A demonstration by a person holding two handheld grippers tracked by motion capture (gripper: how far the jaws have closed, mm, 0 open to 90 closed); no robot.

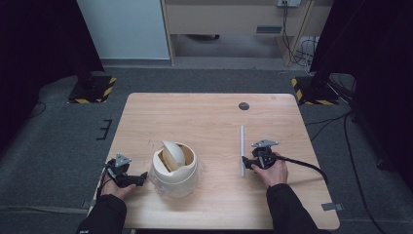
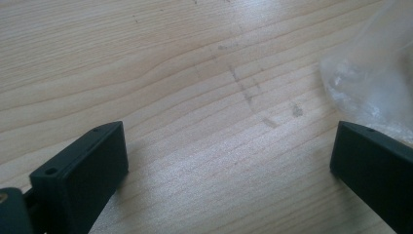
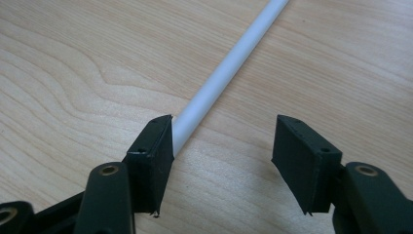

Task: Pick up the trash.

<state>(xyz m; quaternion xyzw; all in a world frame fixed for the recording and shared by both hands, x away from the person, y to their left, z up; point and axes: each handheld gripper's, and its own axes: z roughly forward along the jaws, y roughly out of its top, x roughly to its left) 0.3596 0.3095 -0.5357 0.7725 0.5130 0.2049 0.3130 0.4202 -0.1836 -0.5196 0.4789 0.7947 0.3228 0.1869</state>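
The right gripper (image 3: 221,146) is lying low over the pale wooden table (image 1: 209,117), its matte black, blocky jaws standing partly apart with the near end of a slim white tube (image 3: 229,68) between them. The tube's end is lying against the inner face of the left-hand jaw in the right gripper view, while the other jaw is standing clear of it, so nothing is being squeezed. The tube is smooth, round and straight, running away toward one o'clock in that view.

In the high view the tube (image 1: 242,150) is lying flat on the table at about four o'clock from the table's middle, its length pointing toward twelve, with the right gripper (image 1: 249,163) at its near end.

The left gripper (image 2: 229,161) is resting near the table's eight o'clock edge, its square-edged black jaws spread wide over bare, fine-grained wood. Crinkly clear plastic film (image 2: 375,73) is showing at two o'clock in the left gripper view.

Between the hands, at about seven o'clock from the middle, a cream, rounded bin (image 1: 174,170) with a domed swing lid (image 1: 173,151) is sitting on the wood, the lid tilted.
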